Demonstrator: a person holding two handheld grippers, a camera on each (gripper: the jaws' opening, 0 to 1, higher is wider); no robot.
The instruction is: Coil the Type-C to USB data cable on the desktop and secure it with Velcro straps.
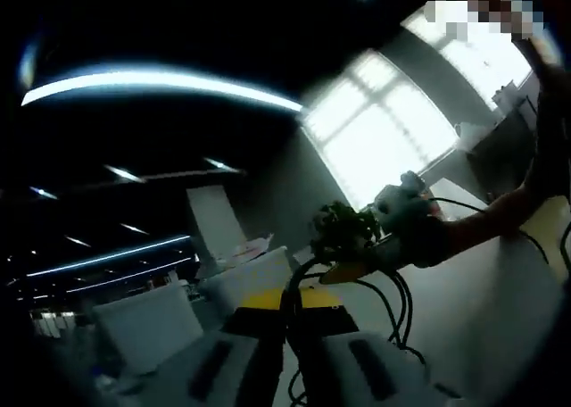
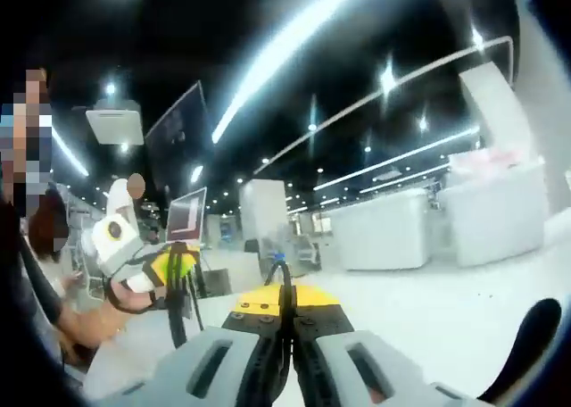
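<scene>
In the left gripper view, my left gripper [image 1: 287, 328] is shut on the black data cable [image 1: 395, 302], whose strand rises between the pads. The cable runs on in loops to my right gripper [image 1: 355, 266], which enters from the right in a person's hand. In the right gripper view, my right gripper [image 2: 285, 325] is shut on a thin loop of the same cable [image 2: 282, 273]. My left gripper [image 2: 171, 262] shows at the left there, with several cable loops [image 2: 181, 302] hanging under it. Both grippers are raised above the white desktop [image 2: 428, 318]. I see no Velcro strap.
A potted plant [image 1: 342, 228] stands behind the cable near bright windows [image 1: 393, 126]. White chairs [image 1: 147, 327] sit at the left. A laptop [image 2: 186, 218] and white counters [image 2: 446, 224] stand further back. A person's arm [image 2: 80, 322] is at the left.
</scene>
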